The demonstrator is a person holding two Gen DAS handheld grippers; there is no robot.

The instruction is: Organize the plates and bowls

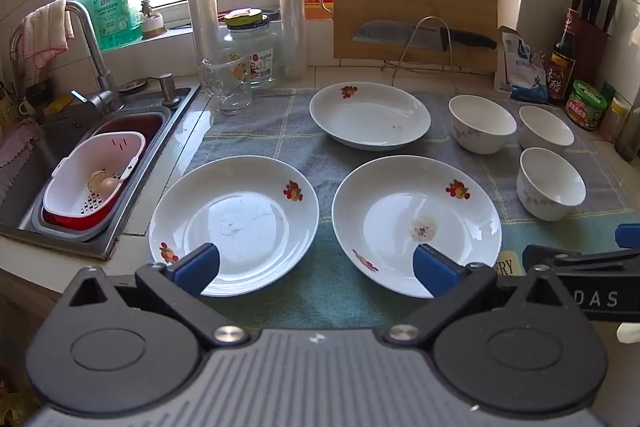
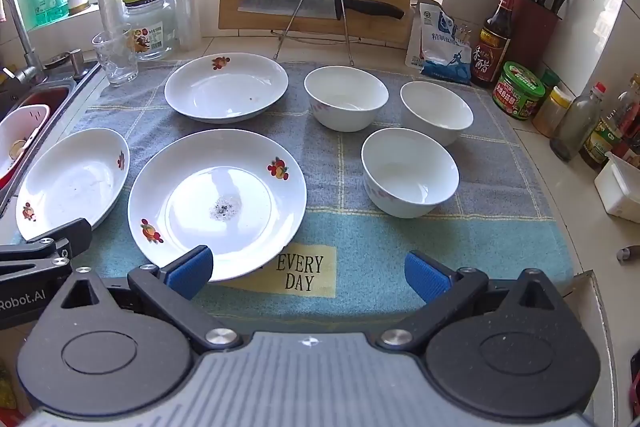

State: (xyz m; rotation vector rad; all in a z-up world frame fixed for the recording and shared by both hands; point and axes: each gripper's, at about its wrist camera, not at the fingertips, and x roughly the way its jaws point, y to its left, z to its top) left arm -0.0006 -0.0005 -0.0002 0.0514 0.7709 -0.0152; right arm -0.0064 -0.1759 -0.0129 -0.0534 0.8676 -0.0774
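Three plates apart, three bowls clustered right, both grippers' fingers spread.

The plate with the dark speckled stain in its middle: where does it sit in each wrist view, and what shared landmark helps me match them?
Left wrist view: the stained plate is lower right of centre, its near rim behind the right blue pad of the left hand-held gripper.
Right wrist view: the stained plate is lower left of centre, by the left pad of the right hand-held gripper.
Shared landmark: the knife against the cutting board.
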